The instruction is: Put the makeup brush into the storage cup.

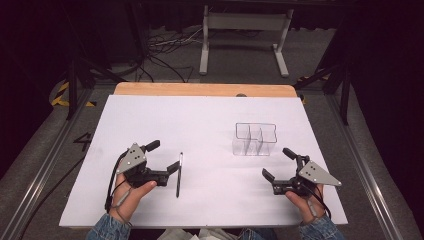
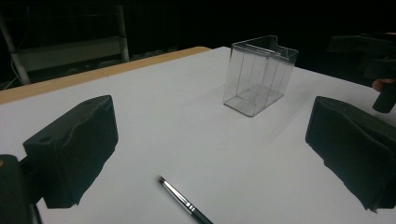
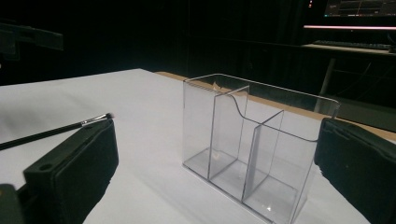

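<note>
Clear plastic organizer (image 1: 254, 139) empty on the white table (image 1: 200, 120), slim brush (image 1: 179, 174) flat beside the wide-open, empty left gripper (image 1: 161, 156), right gripper (image 1: 278, 162) likewise spread: nothing apparently begun, probably brush-into-compartment ahead.

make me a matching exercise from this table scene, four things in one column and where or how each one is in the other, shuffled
Things:
1. thin black-handled paintbrush
2. clear plastic organiser with dividers
3. left gripper
4. right gripper

Places or states:
A. stands upright and empty on the right half of the white table sheet
B. open, near the table's front right
C. lies flat on the sheet, left of centre
D. open, one of its fingers close beside the brush

Pairs: 1-C, 2-A, 3-D, 4-B
</note>
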{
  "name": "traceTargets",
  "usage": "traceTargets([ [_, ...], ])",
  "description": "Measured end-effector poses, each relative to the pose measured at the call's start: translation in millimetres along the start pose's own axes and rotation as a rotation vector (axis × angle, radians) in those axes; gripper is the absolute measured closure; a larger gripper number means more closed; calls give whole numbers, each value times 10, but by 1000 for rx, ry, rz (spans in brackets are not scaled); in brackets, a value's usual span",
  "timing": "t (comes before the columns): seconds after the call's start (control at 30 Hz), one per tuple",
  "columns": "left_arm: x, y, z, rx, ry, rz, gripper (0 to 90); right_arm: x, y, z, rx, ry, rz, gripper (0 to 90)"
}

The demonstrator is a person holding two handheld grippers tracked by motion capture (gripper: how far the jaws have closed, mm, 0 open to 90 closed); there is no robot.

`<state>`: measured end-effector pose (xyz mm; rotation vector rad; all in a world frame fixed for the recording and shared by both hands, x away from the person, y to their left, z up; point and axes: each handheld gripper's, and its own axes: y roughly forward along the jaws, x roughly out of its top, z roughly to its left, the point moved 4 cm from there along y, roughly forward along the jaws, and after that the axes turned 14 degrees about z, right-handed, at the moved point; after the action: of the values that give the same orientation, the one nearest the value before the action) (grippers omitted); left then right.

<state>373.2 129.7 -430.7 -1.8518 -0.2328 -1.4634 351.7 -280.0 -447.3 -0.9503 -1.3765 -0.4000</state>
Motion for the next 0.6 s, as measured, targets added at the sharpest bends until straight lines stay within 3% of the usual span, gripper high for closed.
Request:
traceTargets([
  [0.2, 88, 40, -42, -6, 14, -4, 25, 1, -11, 1, 1, -4, -4, 4],
  [0.4, 120, 53, -70, -5, 28, 42, 30, -4, -29, -5, -1, -9, 2, 7],
  [0.47, 140, 40, -81, -2, 34, 117, 42, -1, -43, -13, -3, -4, -3, 7],
  [0.6, 153, 59, -88, -2, 17, 214, 42, 4, -54, -24, -3, -1, -9, 7],
])
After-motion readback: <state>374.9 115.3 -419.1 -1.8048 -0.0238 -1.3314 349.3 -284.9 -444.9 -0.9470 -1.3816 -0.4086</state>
